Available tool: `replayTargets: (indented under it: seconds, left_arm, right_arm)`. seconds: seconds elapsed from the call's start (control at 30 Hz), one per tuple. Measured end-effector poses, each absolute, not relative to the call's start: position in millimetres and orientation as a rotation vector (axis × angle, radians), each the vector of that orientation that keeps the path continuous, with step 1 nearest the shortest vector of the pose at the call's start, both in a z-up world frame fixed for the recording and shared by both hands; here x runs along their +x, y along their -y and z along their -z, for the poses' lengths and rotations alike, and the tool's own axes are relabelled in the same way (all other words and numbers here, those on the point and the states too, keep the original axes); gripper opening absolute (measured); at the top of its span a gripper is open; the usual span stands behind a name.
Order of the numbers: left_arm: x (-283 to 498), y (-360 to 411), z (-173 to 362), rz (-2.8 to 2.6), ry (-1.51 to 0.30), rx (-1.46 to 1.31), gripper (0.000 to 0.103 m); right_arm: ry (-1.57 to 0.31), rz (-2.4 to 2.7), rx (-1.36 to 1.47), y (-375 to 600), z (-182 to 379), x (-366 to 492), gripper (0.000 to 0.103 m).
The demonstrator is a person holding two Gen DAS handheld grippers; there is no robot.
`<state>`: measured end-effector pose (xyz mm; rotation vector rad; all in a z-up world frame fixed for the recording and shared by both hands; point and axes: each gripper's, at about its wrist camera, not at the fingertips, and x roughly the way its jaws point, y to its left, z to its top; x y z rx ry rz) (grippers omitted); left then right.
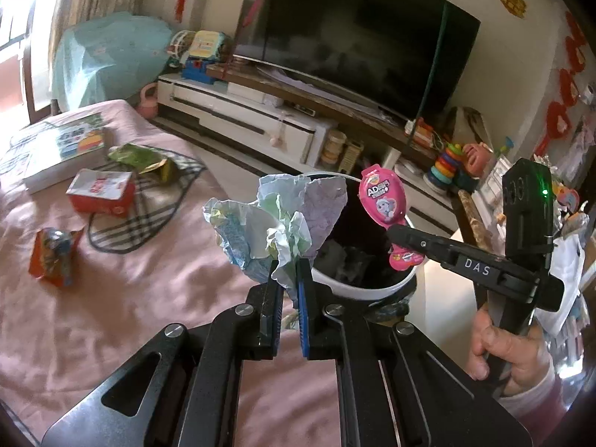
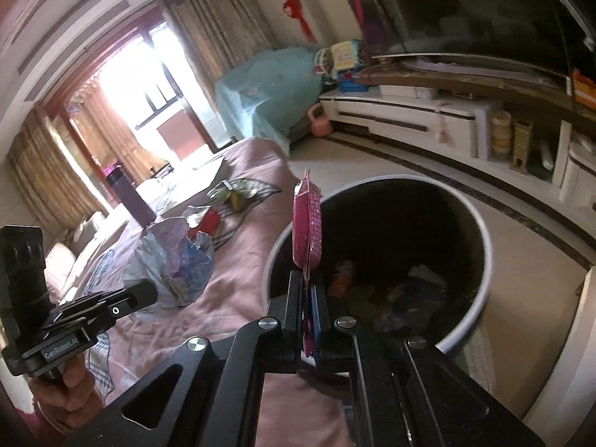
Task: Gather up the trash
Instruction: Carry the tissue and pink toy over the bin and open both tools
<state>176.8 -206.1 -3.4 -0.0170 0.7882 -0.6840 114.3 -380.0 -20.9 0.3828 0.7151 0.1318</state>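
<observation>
Trash sits pinched in both claws beside a round bin. The left claw (image 1: 287,275) is clamped on a crumpled paper wad (image 1: 275,219), pale blue, green and lilac, which stands up from the pads just in front of the bin's near rim. The right claw (image 2: 307,290) is clamped on the lower edge of a pink toy packet (image 2: 307,231); in the left wrist view that packet (image 1: 383,205) hangs over the mouth of the bin (image 1: 372,290). The bin is white outside and dark inside, with mixed scraps lying at its bottom (image 2: 395,290). It stands at the edge of a surface draped in a pink cloth (image 1: 111,298). Farther back on the cloth lie an orange snack wrapper (image 1: 54,257), a red carton (image 1: 102,192) and a green-and-gold wrapper (image 1: 143,158) on a checked mat (image 1: 149,208), then a book (image 1: 56,149). Beyond stand a white cabinet (image 1: 246,119) and a dark television (image 1: 357,48).
</observation>
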Motion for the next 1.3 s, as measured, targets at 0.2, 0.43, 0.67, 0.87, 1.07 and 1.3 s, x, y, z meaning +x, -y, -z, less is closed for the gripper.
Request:
replayTargets:
  seconds: [0.2, 0.43, 0.67, 0.87, 1.07, 1.3]
  left_arm:
    - [180, 231, 6, 0.709, -0.808, 0.004, 0.006]
    - [185, 255, 7, 0.733, -0.816, 0.035, 0.006]
    - [191, 276, 13, 0.746, -0.834, 0.062, 0.006]
    - [196, 284, 19, 0.739, -0.861, 0.068, 0.007]
    - [197, 290, 20, 0.743, -0.866, 0.075, 0.007]
    - [198, 285, 18, 0.72, -0.857, 0.06, 0.05]
  right_arm:
    - [-0.716, -0.094, 0.39, 398, 24, 110, 0.004]
    - [-0.73, -0.07, 0.408, 414, 29, 111, 0.004]
    - [-0.748, -0.06, 0.415, 423, 32, 116, 0.004]
    - [-0.758, -0.053, 0.413, 428, 33, 118, 0.004]
    - [-0.766, -0.052, 0.405, 431, 34, 122, 0.004]
    - [-0.785, -0.041, 0.41, 434, 36, 125, 0.013]
